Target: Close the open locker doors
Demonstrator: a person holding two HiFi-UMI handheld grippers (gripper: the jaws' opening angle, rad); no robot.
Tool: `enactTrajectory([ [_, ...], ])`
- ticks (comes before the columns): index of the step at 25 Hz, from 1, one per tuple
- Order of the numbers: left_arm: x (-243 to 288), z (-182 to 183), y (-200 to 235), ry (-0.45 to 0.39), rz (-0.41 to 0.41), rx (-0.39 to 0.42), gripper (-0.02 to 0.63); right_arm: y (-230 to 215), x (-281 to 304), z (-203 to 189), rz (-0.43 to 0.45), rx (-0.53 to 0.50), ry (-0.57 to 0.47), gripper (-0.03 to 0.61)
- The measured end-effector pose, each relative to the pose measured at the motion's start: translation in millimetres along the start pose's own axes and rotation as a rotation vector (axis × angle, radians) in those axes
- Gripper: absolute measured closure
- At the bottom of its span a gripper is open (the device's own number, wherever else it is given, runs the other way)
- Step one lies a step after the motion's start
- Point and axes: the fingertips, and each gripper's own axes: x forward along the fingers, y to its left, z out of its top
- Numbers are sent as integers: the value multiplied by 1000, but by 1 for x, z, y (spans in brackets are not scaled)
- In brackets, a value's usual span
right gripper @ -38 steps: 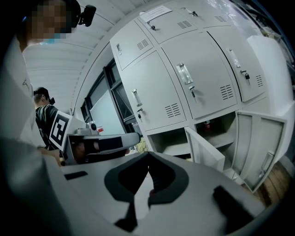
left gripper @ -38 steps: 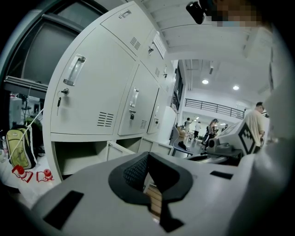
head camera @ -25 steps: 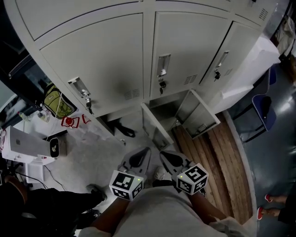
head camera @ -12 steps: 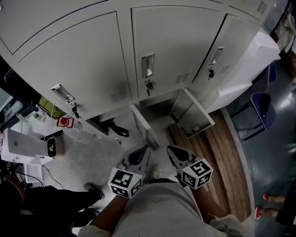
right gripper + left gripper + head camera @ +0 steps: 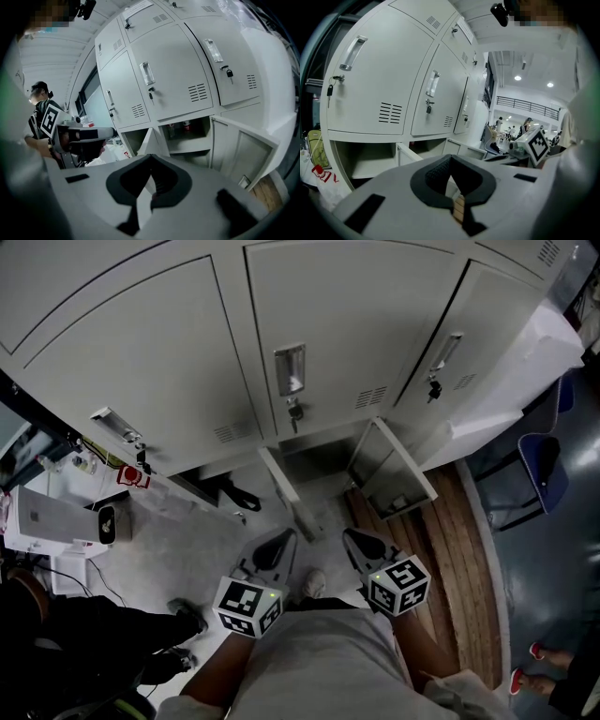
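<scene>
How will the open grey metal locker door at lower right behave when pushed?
The grey metal locker door looks like stiff thin sheet, so it probably swings easily on its hinge without bending. Its smooth painted face may be slippery.

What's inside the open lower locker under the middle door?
Two small red-marked items stand at the back on its shelf; they are too small to identify. Below the shelf, the right gripper covers the view.
</scene>
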Motion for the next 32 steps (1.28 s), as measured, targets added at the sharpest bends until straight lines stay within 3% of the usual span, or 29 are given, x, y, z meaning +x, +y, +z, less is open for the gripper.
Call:
enactTrajectory([
  [12, -13, -5, 22, 14, 54, -15, 600, -17, 28, -20, -2, 2, 59, 551],
  [32, -42, -15, 72, 40, 28, -43, 600, 25, 70, -42, -10, 11, 141, 551],
])
